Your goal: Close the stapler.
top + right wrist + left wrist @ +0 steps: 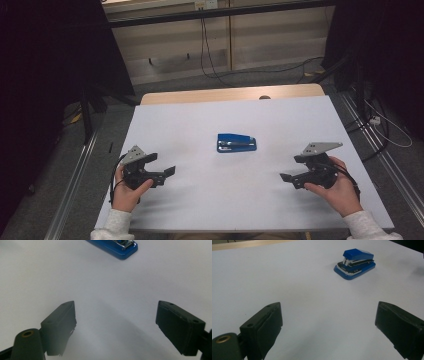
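Desk point(200, 210): white top, rectangular, with a strip of pale wood along the far edge. Stands on a grey floor point(60, 165); cables point(207, 45) trail over the floor beyond the far edge, before a pale panelled wall. No writing legible on any surface.

Left hand point(127, 192): enters from the bottom of the high view in a light sleeve, at the near left part of the desk, gripping the left tool.

Right hand point(340, 192): light sleeve, near right part of the desk, gripping the right tool.

Left tool point(162, 172): black body with a grey three-cornered plate on top, pointing inward toward the desk's middle. Jaws stand wide apart with nothing between them; the left gripper view shows bare white desk in the gap point(328, 325).

Right tool point(292, 176): black, same grey plate, pointing inward, mirror to the left one. Jaws spread wide and empty, bare desk between them in the right gripper view point(116, 325).

Stapler point(236, 142): blue, with a silver metal strip between top arm and base. Lies flat near the desk's centre, between the two tools and somewhat farther from the person, well apart from both. No brand or label can be read on it in any view point(355, 263) point(117, 246).
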